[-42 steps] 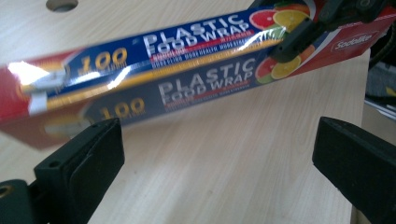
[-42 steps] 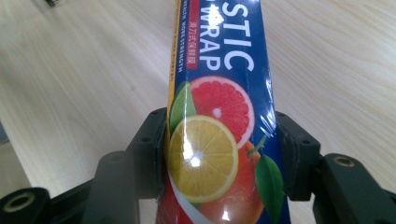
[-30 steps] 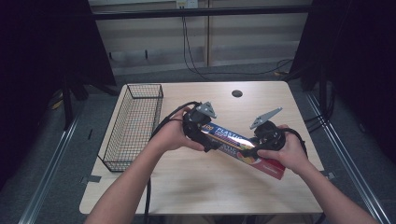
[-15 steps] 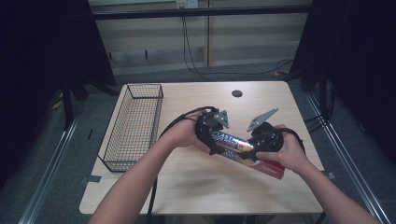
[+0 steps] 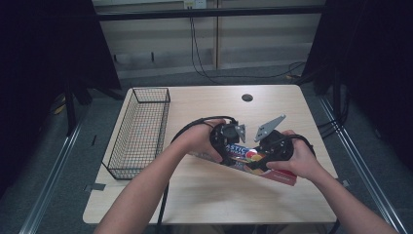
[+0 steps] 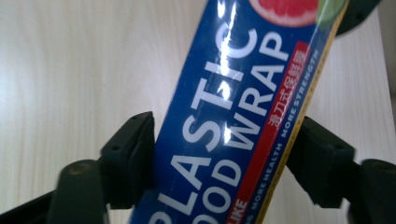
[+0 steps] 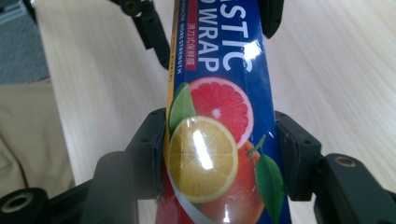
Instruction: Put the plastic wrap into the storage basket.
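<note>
A long blue plastic wrap box [image 5: 239,152], with citrus fruit printed on it and a red end, is held slanted just above the table. My right gripper [image 5: 270,152] is shut on it near the red end; in the right gripper view both pads press the sides of the box [image 7: 215,116] at the orange picture, around my right gripper [image 7: 217,149]. My left gripper [image 5: 229,141] has just been closing its jaws on the box [image 6: 233,116]. In the left gripper view both pads of my left gripper [image 6: 219,144] lie against the box's edges.
A black wire basket [image 5: 139,131] stands along the left side of the wooden table [image 5: 204,190]. A dark round hole [image 5: 247,97] sits near the far edge. Both forearms reach in from the near edge, and cables trail from the grippers.
My left gripper slid right along the box toward the right gripper and sank a little, and its jaws closed from wide open onto the box. The right gripper stayed put.
</note>
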### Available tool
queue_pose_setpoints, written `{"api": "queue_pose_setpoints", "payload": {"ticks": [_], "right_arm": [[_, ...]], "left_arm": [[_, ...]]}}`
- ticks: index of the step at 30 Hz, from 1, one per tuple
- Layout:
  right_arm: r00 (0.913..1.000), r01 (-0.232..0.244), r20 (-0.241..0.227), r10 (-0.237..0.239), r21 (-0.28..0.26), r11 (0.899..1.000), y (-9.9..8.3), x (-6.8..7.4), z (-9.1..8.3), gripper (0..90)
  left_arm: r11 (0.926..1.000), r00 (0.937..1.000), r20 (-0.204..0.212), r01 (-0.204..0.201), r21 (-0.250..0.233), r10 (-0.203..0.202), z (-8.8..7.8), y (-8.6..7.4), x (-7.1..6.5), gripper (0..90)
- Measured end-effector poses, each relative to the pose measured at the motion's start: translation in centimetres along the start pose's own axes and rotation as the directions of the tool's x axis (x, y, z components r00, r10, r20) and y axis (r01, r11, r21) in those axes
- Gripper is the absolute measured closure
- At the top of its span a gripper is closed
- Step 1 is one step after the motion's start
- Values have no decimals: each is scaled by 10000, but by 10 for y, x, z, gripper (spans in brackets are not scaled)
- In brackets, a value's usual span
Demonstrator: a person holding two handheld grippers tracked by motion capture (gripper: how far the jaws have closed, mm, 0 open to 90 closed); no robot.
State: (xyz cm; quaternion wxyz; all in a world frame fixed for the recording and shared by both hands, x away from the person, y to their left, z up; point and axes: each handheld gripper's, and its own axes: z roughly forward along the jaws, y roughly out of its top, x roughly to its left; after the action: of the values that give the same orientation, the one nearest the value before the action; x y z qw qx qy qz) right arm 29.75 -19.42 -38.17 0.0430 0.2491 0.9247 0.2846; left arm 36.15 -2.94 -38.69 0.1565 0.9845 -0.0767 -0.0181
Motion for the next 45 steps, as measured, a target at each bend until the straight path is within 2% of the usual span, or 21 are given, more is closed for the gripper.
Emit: {"api": "queue_pose_setpoints", "payload": {"ticks": [3, 6, 7, 8, 11, 13, 14, 18, 20, 21, 23, 24, 26, 29, 30, 31, 35, 37, 39, 44, 45], "right_arm": [[9966, 826, -2, -826, 72, 9966, -1, 0, 2, 435], [9924, 1213, -189, -1213, -34, 9926, -3, -4, 0, 427], [9908, 1277, -438, -1279, -83, 9918, -5, -6, -1, 419], [9922, 1048, -654, -1061, -220, 9942, -5, -9, -3, 397], [9949, 654, -723, -698, -620, 9959, -7, -16, -6, 284], [9993, 145, -333, -173, -829, 9965, -9, -19, -11, 99], [9999, 12, -157, -26, -890, 9960, -11, -23, -14, 79], [9958, -885, 118, 913, -1478, 9850, -20, -33, -31, 17], [9905, -1061, 718, 1172, -1428, 9840, -24, -34, -36, 27], [9882, -1132, 880, 1255, -1334, 9846, -26, -34, -36, 26], [9869, -1157, 974, 1286, -1286, 9849, -31, -33, -36, 26], [9873, -1159, 938, 1280, -1253, 9853, -33, -32, -35, 27], [9884, -1049, 970, 1171, -1226, 9869, -37, -28, -34, 27], [9908, -872, 925, 985, -1189, 9891, -39, -23, -32, 27], [9910, -783, 993, 897, -1134, 9905, -42, -19, -29, 27], [9912, -757, 1002, 871, -1116, 9909, -43, -18, -28, 25], [9902, -959, 903, 1065, -1147, 9888, -49, -17, -24, 25], [9905, -876, 970, 977, -1032, 9908, -53, -16, -20, 26], [9901, -930, 957, 1026, -993, 9907, -54, -14, -19, 27], [9915, -883, 865, 973, -1031, 9908, -55, -10, -16, 28], [9909, -924, 882, 1018, -1046, 9902, -56, -8, -13, 28]], "left_arm": [[9978, 10000, -46, 13, 657, -10, 3, 8, -3, 365], [9963, 9996, 28, 295, 806, -298, 1, 11, -8, 387], [9943, 9978, 83, 654, 841, -663, 1, 12, -11, 389], [9934, 9977, 72, 671, 933, -681, 0, 14, -12, 398], [9844, 9876, 200, 1534, 858, -1557, -5, 14, -14, 425], [9794, 9820, 265, 1844, 820, -1871, -7, 13, -12, 435], [9652, 9695, 211, 2411, 1011, -2443, -13, 10, -10, 436], [9386, 9468, -138, 3207, 1273, -3216, -23, 2, -5, 437], [9330, 9410, -302, 3383, 1228, -3372, -25, 0, -3, 437], [9243, 9337, -328, 3577, 1330, -3566, -27, -2, -2, 437], [9171, 9292, -545, 3697, 1492, -3657, -30, -5, 0, 437], [9037, 9174, -611, 3978, 1585, -3931, -33, -9, 2, 437], [8902, 9052, -712, 4250, 1640, -4190, -36, -13, 4, 437], [8846, 8986, -866, 4386, 1581, -4301, -39, -16, 5, 437], [8777, 8916, -871, 4527, 1574, -4443, -41, -18, 6, 437], [8660, 8785, -953, 4776, 1483, -4682, -44, -21, 8, 437], [8535, 8667, -1107, 4985, 1520, -4865, -49, -25, 9, 438], [8413, 8555, -1151, 5175, 1558, -5049, -55, -29, 12, 438], [8242, 8371, -1202, 5467, 1480, -5337, -59, -32, 13, 438], [8093, 8218, -1421, 5688, 1468, -5518, -66, -39, 16, 438], [8013, 8133, -1474, 5806, 1442, -5628, -71, -43, 18, 438]]}}
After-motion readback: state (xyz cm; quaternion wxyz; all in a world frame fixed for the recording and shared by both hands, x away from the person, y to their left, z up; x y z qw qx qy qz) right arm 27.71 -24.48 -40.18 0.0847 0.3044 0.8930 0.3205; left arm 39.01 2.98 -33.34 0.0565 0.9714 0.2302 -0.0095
